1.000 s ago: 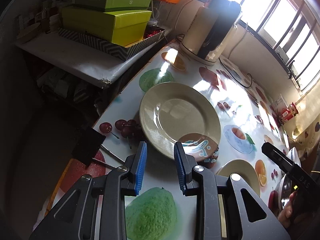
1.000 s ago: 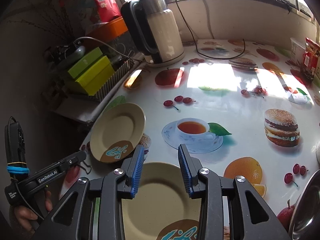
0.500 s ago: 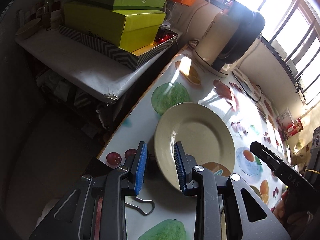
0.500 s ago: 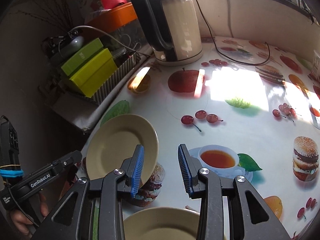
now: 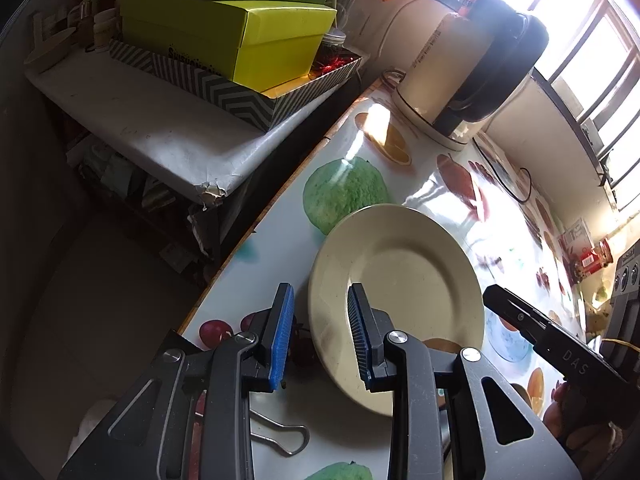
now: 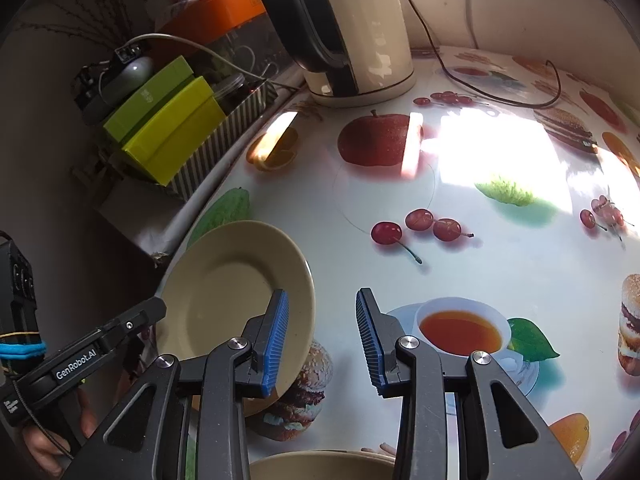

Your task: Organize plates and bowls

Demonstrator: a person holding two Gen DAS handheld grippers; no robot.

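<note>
Left gripper [image 5: 320,330] angled down over table edge, blue pads apart with a clear gap, gripping nothing. Beige plate [image 5: 400,300] right at the fingertips: right pad over its near-left rim, left pad just outside the rim, above printed cherries on the tablecloth [image 5: 280,240]. Cannot tell whether the pad touches the plate. Plate lying flat near the table edge. Metal binder clip [image 5: 280,438] below, between the finger arms, on the cloth. Ahead and far: cream electric kettle [image 5: 452,80]. Ahead-left, off the table: lime-green boxes [image 5: 240,36] stacked in a zigzag-patterned tray on a lower shelf.

Right gripper [image 6: 322,334] also spread, empty, pads hovering over bare cloth. Same plate at its left, left finger overlapping the plate's right rim in view; contact unclear. Printed teacup just right of the right pad, printed burger below the left pad. Second beige dish [image 6: 320,466], only the rim showing, under the gripper body at bottom of view. Left gripper's other side seen at far left, held by a hand [image 6: 44,440]. Kettle straight ahead, far.
</note>
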